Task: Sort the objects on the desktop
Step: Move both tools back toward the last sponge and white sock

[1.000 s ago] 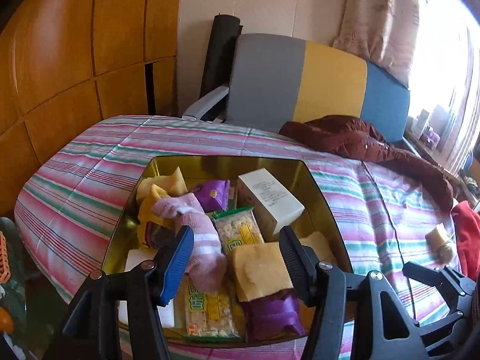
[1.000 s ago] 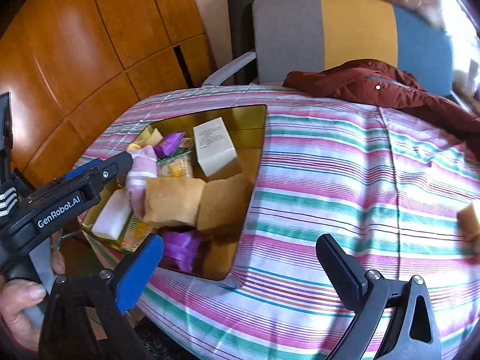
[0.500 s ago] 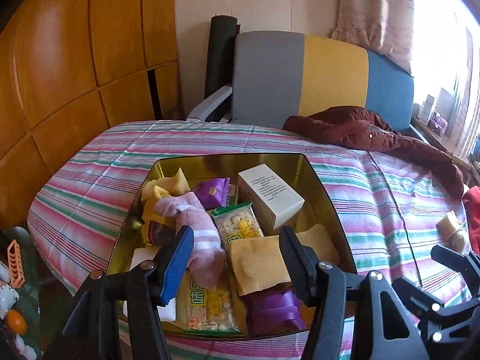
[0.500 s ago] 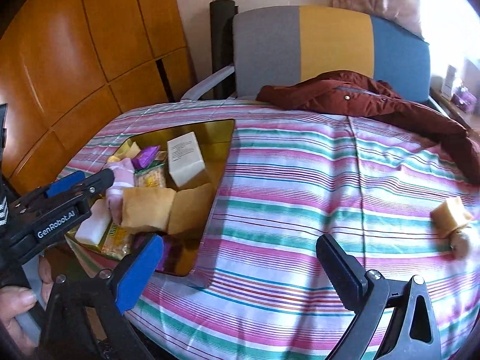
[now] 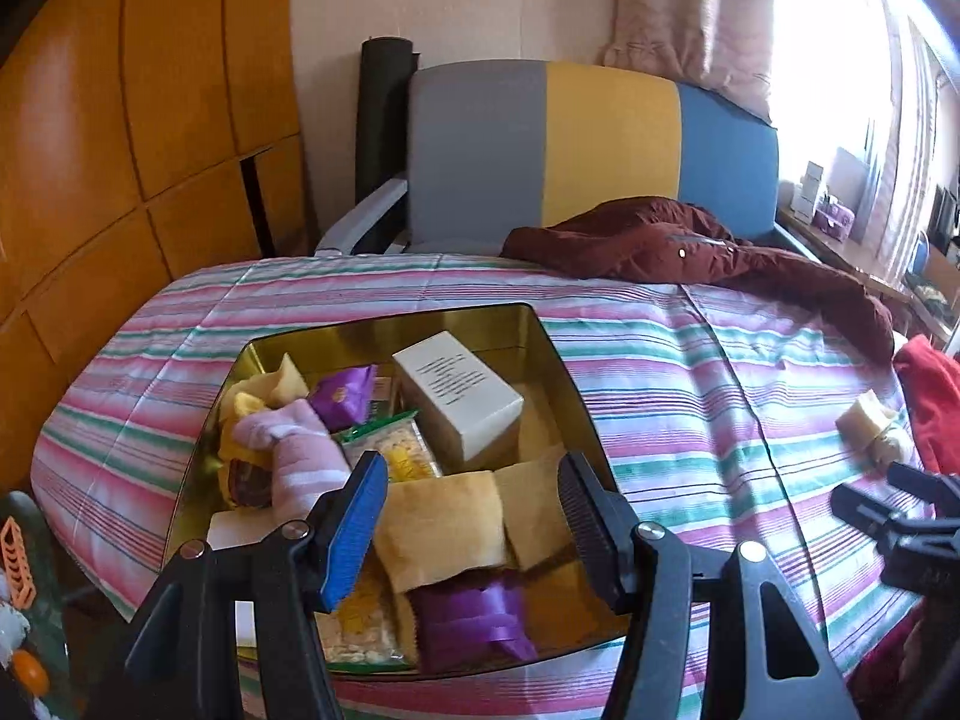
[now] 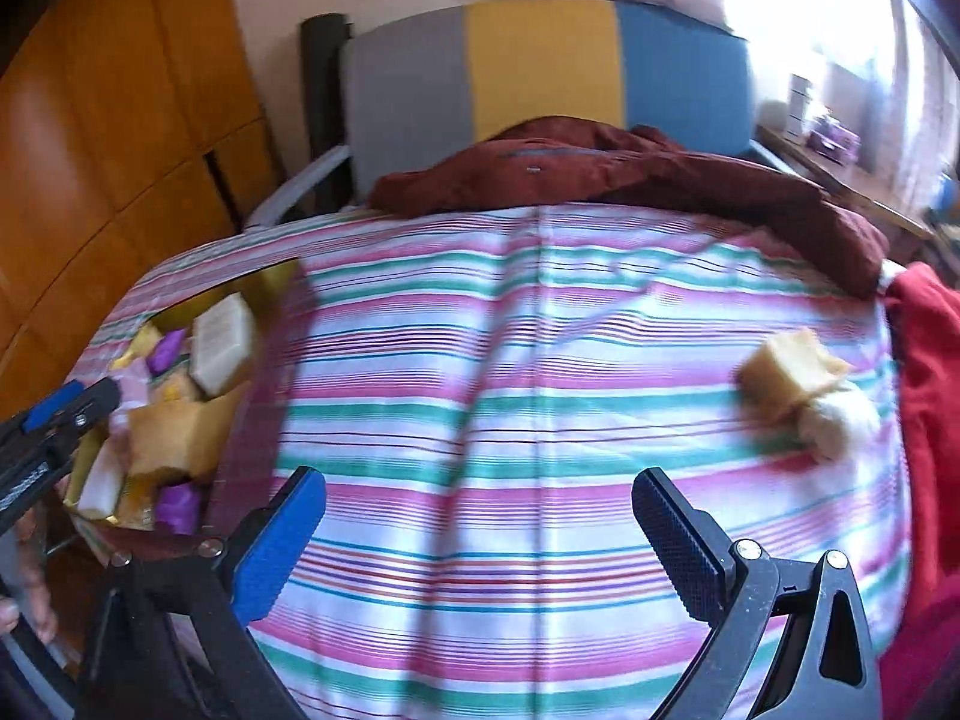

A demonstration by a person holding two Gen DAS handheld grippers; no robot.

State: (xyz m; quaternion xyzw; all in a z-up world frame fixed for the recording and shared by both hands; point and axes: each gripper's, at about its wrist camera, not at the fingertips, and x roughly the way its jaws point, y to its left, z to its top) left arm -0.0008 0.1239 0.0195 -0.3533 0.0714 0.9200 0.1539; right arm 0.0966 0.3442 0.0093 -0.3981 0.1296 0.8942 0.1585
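Note:
A gold tin (image 5: 390,324) sits on the striped cloth, filled with a white box (image 5: 462,396), a pink sock (image 5: 294,450), purple packets (image 5: 345,396), snack bags and yellow cloths (image 5: 441,522). My left gripper (image 5: 471,480) hovers open over the tin's near end, nothing between its fingers. My right gripper (image 6: 477,486) stands open over bare striped cloth, well right of the tin (image 6: 282,276). Ahead of it to the right lie a yellow folded piece (image 6: 786,372) and a white ball (image 6: 840,426), touching each other. The right wrist view is blurred by motion.
A dark red jacket (image 5: 690,246) is draped along the back of the striped surface (image 6: 510,360), and a red cloth (image 6: 930,372) lies at its right edge. A grey, yellow and blue chair back (image 5: 588,150) stands behind. Wooden panels (image 5: 120,150) line the left.
My right gripper has swung right, away from the tin and toward the yellow piece and white ball. The left gripper has drifted and rolled a little over the tin, still open.

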